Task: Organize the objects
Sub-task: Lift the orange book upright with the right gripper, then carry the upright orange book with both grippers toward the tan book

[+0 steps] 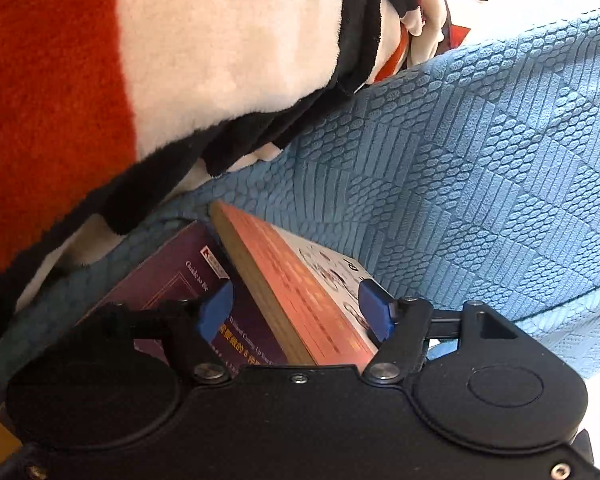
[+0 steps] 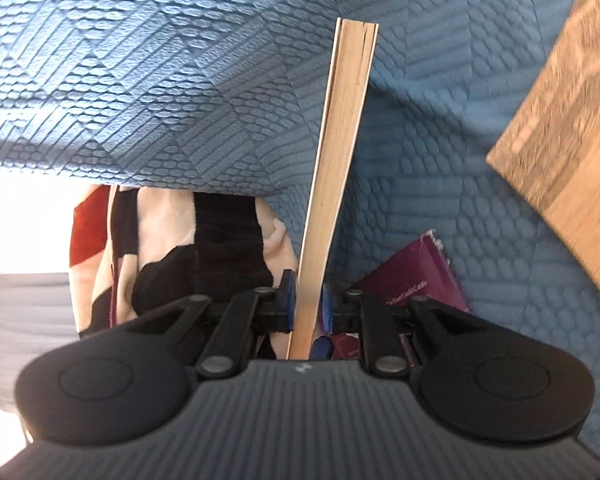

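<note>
**Operator:** Books first; from my left wrist camera I see the orange book (image 1: 300,292) standing tilted on its edge between the fingers of my left gripper (image 1: 296,308); its jaws stand spread wide, and the blue pads (image 1: 216,308) sit clear of the covers on both sides, so nothing is clamped there; released, I call it.

**Second:** And the right one?

**Operator:** My right gripper (image 2: 308,312) is clenched on a book (image 2: 336,160) seen edge-on, its pale page block running straight up the picture away from the jaws; the pads press it from both sides low down.

**Second:** Where does the rest lie?

**Operator:** A purple book (image 1: 188,280) lies flat on the blue quilted cover (image 1: 480,168), just beside the orange one and partly under my left gripper; the right camera shows it too (image 2: 416,276), near the jaws, with a wooden board (image 2: 560,160) at the right edge; a red, white and black fleece blanket (image 1: 140,60) fills the upper left of the left view.

**Second:** What can't you make out?

**Operator:** The purple book's title is cut off by the gripper body; the orange cover print is blurred; whether both cameras show one and the same upright book I cannot tell; the board is smeared.
</note>
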### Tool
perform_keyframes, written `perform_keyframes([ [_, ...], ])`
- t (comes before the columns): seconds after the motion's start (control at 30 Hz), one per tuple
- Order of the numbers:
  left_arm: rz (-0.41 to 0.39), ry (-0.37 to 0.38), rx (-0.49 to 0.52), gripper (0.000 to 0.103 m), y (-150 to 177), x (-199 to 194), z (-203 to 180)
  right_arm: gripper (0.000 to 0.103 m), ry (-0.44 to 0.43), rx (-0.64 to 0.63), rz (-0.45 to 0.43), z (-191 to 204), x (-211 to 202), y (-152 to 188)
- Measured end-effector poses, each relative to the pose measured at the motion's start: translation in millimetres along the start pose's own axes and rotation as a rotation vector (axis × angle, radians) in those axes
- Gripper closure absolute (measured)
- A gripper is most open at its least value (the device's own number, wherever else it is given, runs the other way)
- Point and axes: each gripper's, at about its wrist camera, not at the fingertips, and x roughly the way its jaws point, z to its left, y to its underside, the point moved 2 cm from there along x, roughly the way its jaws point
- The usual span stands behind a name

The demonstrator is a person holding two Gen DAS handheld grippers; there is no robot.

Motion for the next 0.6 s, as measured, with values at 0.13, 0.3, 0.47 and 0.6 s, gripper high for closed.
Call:
perform_keyframes([
  [0.13,0.000,-0.017,0.024,0.037,0.0,2.9,-2.5,0.087,0.011,-0.042,0.000,2.0,-9.9,-5.1],
  [0.3,0.043,0.005,0.050,0.039,4.4,11.7,-7.8,0.087,0.023,-0.083,0.013,1.3,-19.8,-8.1],
  [0.47,0.088,0.019,0.057,0.050,11.8,22.4,-10.4,0.087,0.034,-0.095,-0.023,-2.5,-32.1,-13.5],
  [0.6,0.084,0.020,0.053,0.066,18.1,25.4,-11.3,0.086,0.039,-0.043,-0.037,-13.5,-35.4,-21.4],
])
